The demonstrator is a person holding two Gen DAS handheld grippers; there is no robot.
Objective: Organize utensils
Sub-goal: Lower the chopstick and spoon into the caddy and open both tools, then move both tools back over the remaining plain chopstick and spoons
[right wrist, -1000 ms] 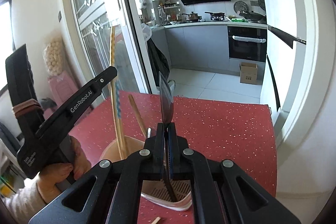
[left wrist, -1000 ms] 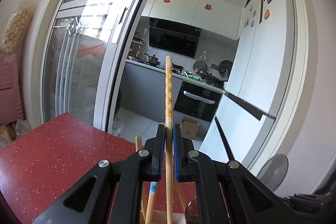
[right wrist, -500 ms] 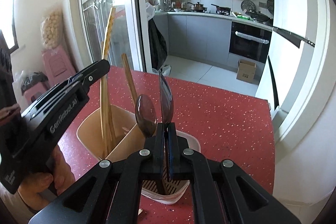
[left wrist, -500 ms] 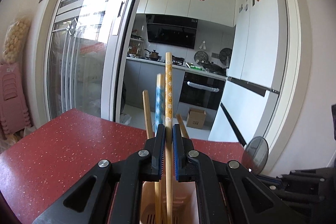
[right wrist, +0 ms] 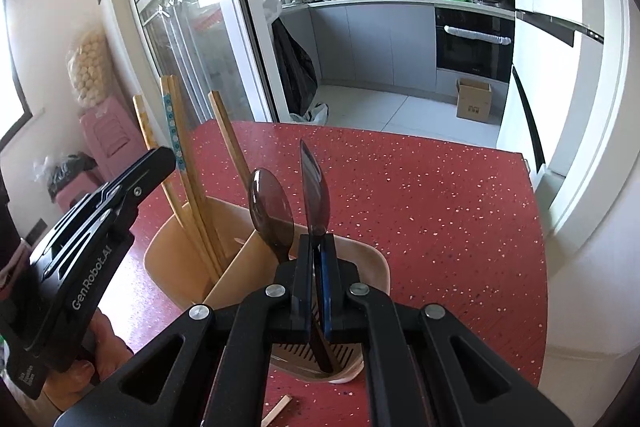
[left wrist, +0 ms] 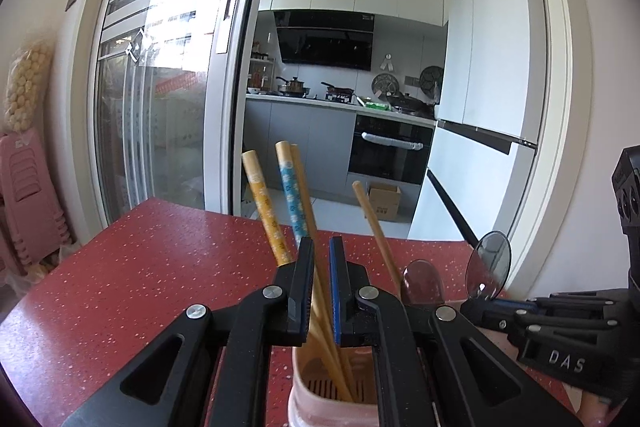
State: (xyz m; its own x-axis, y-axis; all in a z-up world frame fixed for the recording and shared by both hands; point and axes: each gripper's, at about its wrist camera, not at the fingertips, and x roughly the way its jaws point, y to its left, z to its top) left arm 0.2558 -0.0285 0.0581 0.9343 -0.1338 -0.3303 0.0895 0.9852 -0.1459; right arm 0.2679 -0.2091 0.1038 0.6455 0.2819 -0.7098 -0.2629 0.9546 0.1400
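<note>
A beige two-compartment utensil holder (right wrist: 168, 259) stands on the red speckled table (right wrist: 420, 203); it also shows in the left wrist view (left wrist: 320, 387). Several chopsticks (left wrist: 264, 203) lean in its left compartment (right wrist: 188, 179). A dark spoon (right wrist: 270, 207) stands in the right compartment. My left gripper (left wrist: 319, 247) is slightly open just above the holder, with plain chopsticks passing loosely between its fingers. My right gripper (right wrist: 317, 243) is shut on a second dark spoon (right wrist: 314, 187), whose handle reaches down into the right compartment. That spoon's bowl shows in the left wrist view (left wrist: 488, 267).
A loose chopstick (right wrist: 276, 409) lies on the table in front of the holder. Pink stools (left wrist: 28, 199) stand left of the table. A glass sliding door (left wrist: 160, 99) and the kitchen lie beyond the table's far edge; a white fridge (left wrist: 488, 107) is at right.
My left gripper has lowered the yellow-patterned chopstick into the holder and opened; it now leans left among the others. My right gripper has lowered the spoon into the right compartment.
</note>
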